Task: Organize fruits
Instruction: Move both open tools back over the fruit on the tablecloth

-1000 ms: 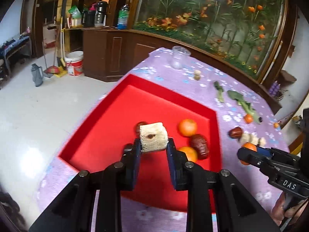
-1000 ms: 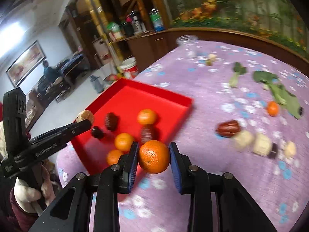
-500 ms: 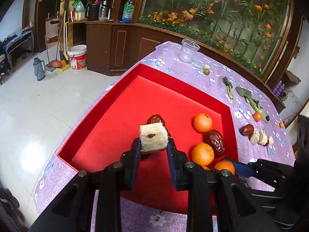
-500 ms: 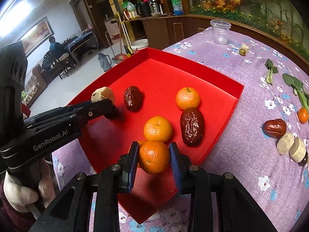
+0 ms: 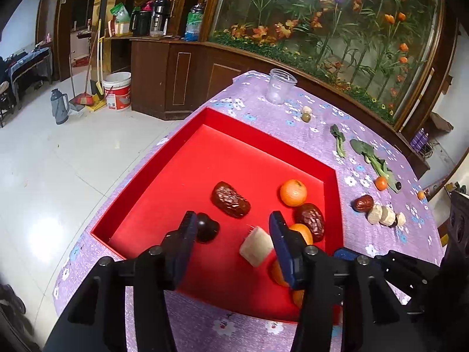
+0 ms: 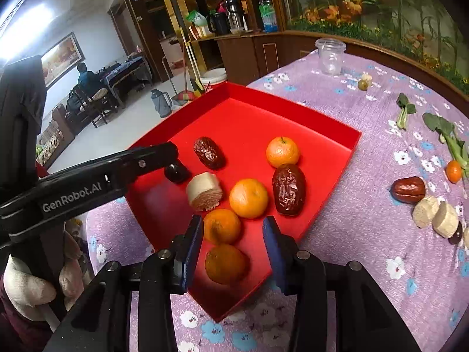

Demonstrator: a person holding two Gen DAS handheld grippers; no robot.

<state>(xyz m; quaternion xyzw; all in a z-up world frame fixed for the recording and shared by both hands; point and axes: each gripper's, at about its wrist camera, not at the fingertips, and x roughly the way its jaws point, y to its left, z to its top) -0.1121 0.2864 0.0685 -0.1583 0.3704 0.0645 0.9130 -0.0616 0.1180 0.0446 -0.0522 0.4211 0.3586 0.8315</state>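
Note:
A red tray (image 5: 263, 135) (image 6: 293, 111) lies on the purple flowered tablecloth and holds several oranges, two wrinkled dates and a dark round fruit (image 6: 176, 172). My left gripper (image 5: 233, 228) hangs over the tray's near part with its jaws opening. A pale cut cylinder (image 5: 256, 246) (image 6: 204, 191) lies loose below them, close to the right finger, and the pads do not press on it. My right gripper (image 6: 231, 234) is over the tray's near corner, jaws opening too. A blurred orange (image 6: 226, 264) sits free between its fingers, next to another orange (image 6: 222, 226).
On the cloth to the right of the tray lie a date (image 6: 409, 189), pale cut pieces (image 6: 436, 217), a small orange (image 6: 453, 171) and green leaves (image 6: 445, 135). A clear plastic cup (image 6: 331, 55) stands at the far edge. The table drops to the tiled floor on the left.
Both grippers have opened. The pale cylinder has dropped out of the left jaws into the tray. The right gripper came over the tray and its orange has fallen free.

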